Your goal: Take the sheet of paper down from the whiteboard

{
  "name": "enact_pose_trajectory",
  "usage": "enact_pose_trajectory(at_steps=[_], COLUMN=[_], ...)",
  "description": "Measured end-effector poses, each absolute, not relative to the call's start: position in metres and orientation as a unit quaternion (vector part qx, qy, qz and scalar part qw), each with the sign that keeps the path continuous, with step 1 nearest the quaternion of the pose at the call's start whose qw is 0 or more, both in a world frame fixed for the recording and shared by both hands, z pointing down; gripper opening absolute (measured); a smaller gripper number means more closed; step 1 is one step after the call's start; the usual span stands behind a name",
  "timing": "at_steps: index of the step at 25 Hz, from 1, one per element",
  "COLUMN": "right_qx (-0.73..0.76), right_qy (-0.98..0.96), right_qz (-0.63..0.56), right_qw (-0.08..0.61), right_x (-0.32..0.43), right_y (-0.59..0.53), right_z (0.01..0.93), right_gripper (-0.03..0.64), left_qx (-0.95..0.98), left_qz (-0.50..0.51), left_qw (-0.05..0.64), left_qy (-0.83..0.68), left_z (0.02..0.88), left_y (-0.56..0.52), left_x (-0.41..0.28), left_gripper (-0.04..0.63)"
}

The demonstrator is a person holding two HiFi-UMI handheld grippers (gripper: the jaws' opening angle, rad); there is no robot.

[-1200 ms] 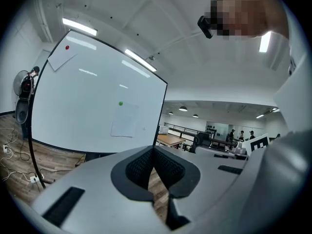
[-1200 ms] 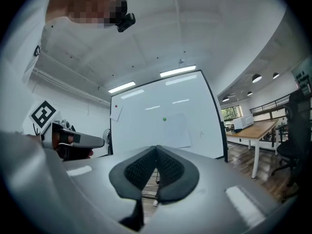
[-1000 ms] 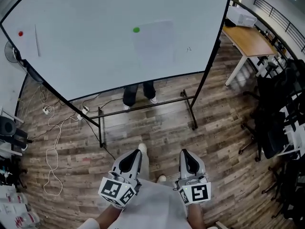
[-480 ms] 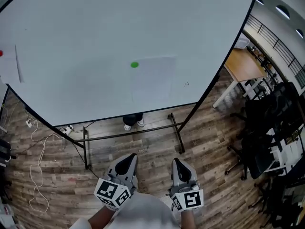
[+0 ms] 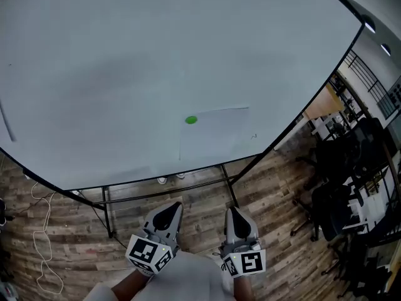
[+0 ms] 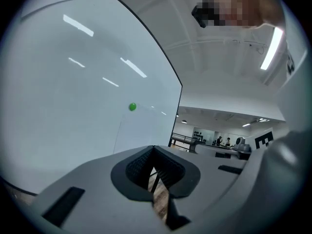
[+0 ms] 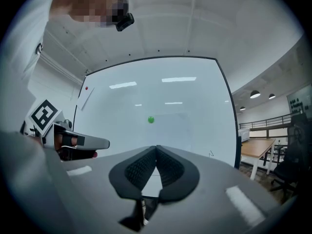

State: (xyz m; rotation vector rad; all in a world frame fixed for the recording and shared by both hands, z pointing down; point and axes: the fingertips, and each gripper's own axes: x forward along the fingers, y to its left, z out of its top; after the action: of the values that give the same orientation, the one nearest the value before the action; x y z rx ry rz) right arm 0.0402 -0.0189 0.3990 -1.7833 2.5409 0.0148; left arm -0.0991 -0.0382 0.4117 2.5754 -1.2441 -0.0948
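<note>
Left gripper (image 5: 168, 212): jaws shut, empty, near me. The sheet of paper (image 5: 216, 133) hangs on the whiteboard (image 5: 113, 61), far ahead and above both grippers, with a green magnet (image 5: 191, 120) at its upper left corner. Right gripper (image 5: 237, 217): jaws also closed and empty, more squarely under the sheet, so I judge it the nearer.

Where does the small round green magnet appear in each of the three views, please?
Head view: the small round green magnet sits lower centre.
Left gripper view: magnet left of centre.
Right gripper view: magnet at centre.
Shared landmark: the white paper sheet, pinned by its top-left corner.
</note>
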Motion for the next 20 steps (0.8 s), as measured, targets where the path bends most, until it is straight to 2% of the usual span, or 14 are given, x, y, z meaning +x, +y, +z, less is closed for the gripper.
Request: enact_pose_trajectory(at_steps=[20], right_qx=[-0.548], right_qy=[0.836], right_qz=[-0.001], right_qw=[0.03], right_x=[0.046], right_y=[-0.104], right_z=[0.391], right_gripper=[0.009], left_qx=[0.873], left_qz=[-0.037], left_qw=[0.124], left_qy=[-0.471], left_z=[0.394], left_y=[-0.11], left_x=[-0.098], left_gripper=[0.006])
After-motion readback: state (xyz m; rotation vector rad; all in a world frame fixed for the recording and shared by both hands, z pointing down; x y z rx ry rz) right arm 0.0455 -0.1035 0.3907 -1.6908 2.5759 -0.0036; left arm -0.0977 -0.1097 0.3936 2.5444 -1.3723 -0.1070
